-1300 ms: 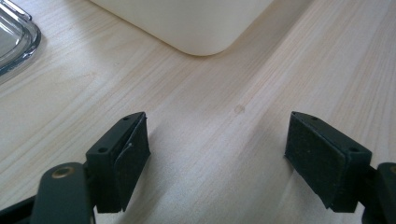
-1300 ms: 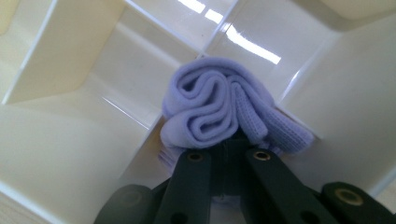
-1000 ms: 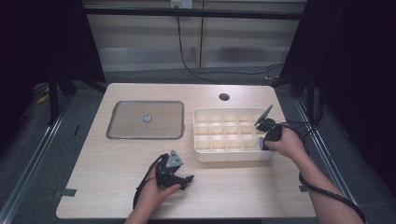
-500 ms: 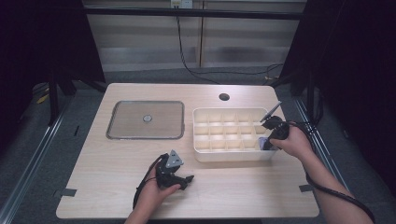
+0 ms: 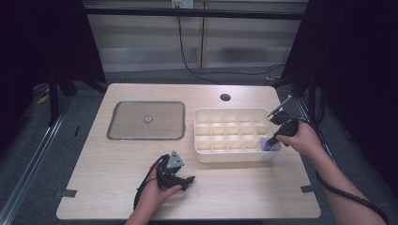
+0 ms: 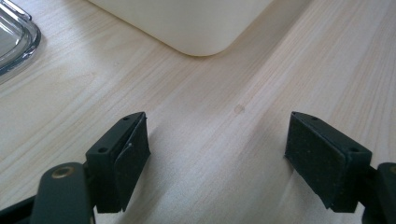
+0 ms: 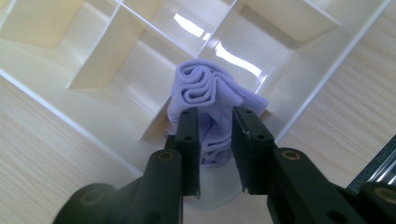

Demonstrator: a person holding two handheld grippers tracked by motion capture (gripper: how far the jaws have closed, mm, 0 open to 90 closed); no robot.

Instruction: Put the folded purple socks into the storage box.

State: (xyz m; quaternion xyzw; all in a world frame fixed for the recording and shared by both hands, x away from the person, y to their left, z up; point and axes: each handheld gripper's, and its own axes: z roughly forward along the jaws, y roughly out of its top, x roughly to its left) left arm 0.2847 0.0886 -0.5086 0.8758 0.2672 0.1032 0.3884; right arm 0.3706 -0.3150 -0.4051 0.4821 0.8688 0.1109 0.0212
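Pale wooden table (image 5: 117, 187): our right gripper (image 7: 215, 126), jaws just opening around the lilac cloth (image 7: 208, 88) in the divided tray's (image 5: 234, 157) corner compartment, should spread fully before lifting straight. Our left gripper (image 6: 215, 149) rests wide and empty.

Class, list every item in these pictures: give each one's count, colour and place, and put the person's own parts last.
Table: one, light wood, underneath everything.
Divided box: one, cream, right half of table.
Folded cloth: one, lilac, in the box's near right corner compartment.
Clear lid: one, transparent, flat on table's left half.
Round hole: one, dark, far edge of table.
Left gripper: one, black, near edge, jaws open, empty.
Right gripper: one, black, jaws just opening, straddling the cloth.
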